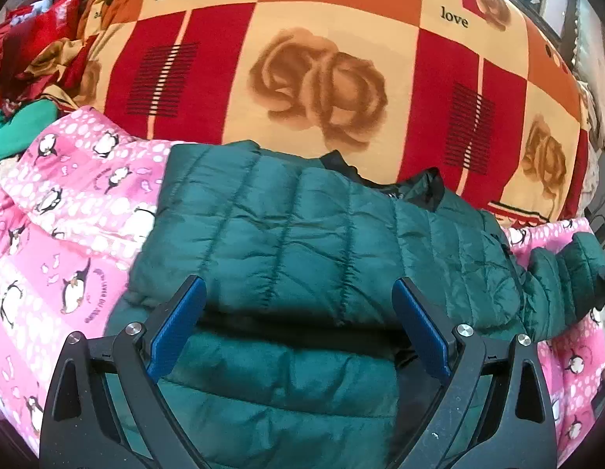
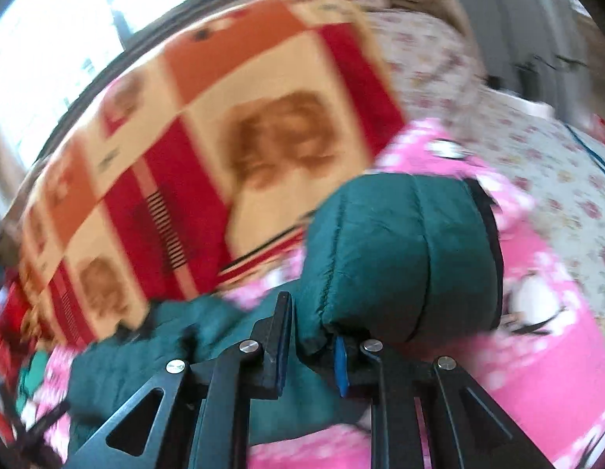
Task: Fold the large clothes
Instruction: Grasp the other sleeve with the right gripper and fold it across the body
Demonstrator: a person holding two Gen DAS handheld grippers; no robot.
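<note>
Pinching the green quilted sleeve (image 2: 400, 258), the right gripper (image 2: 312, 336) has its blue pads drawn tight on a bunched fold of the fabric near the cuff, so the puffy sleeve end bulges up just beyond the fingertips. That view is blurred, but the dark edging of the cuff shows along the sleeve's right side.

In the left wrist view, the left gripper (image 1: 298, 312) stands wide apart with nothing between its blue pads; it hangs just above the green puffer jacket (image 1: 286, 226), and whether it touches the cloth cannot be told. The jacket lies spread across the pink penguin-print blanket (image 1: 64, 234), its body folded over on itself directly under the gripper, with a dark shadowed crease running across between the two fingers. Its collar, lined in black, sits at the far edge, and one sleeve trails off to the right over the pink cloth.

Beyond the jacket stretches a bedcover of red, orange and cream squares (image 1: 322, 58) printed with brown roses and the word "love". At far left lies a heap of red and green clothes (image 1: 33, 54), and a bright window (image 2: 68, 11) lies past the bed.
</note>
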